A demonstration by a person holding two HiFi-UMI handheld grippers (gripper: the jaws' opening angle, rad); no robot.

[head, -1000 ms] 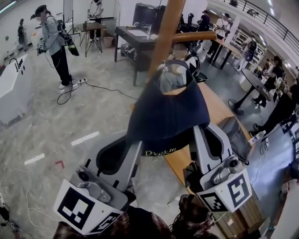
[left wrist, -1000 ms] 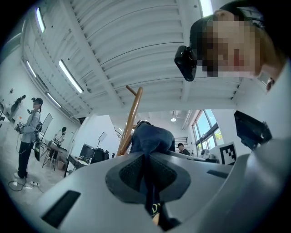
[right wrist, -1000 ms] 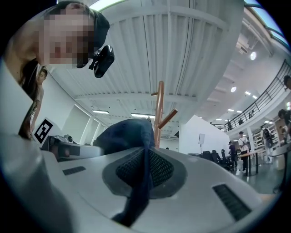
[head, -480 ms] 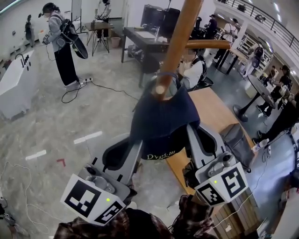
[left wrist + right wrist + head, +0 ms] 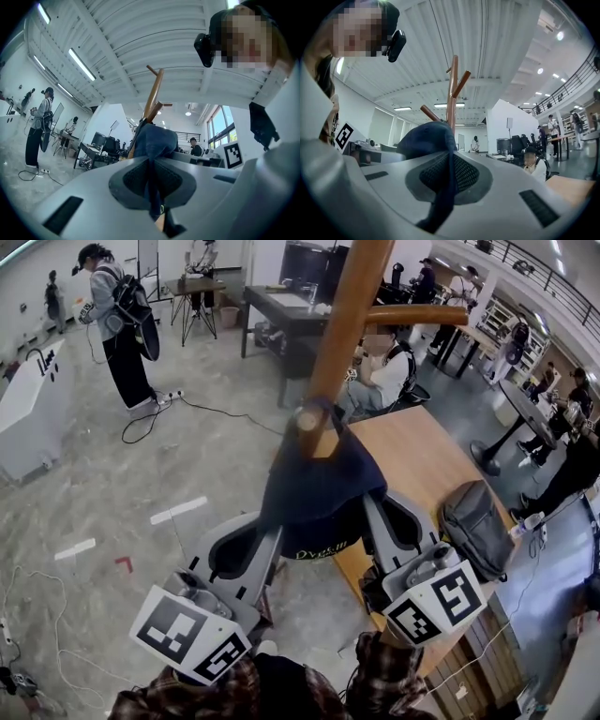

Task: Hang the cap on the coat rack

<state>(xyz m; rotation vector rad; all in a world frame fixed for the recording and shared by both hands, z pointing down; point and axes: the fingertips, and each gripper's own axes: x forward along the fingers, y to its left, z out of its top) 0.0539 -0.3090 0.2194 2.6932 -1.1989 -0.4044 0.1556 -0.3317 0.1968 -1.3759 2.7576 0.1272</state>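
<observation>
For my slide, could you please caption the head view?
Left gripper and right gripper hold navy cap at wooden coat rack.

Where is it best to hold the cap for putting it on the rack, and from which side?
Grip the cap by its lower edge, at both sides, from below, as the left gripper and right gripper do now. Its cloth drapes down from the peg, so that edge is the free part to pinch.

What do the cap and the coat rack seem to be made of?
The cap looks like soft woven cloth, dark navy and matte: it sags and folds. The coat rack looks like wood, warm brown and smooth with a slight sheen; no grain shows, so coated metal is possible.
</observation>
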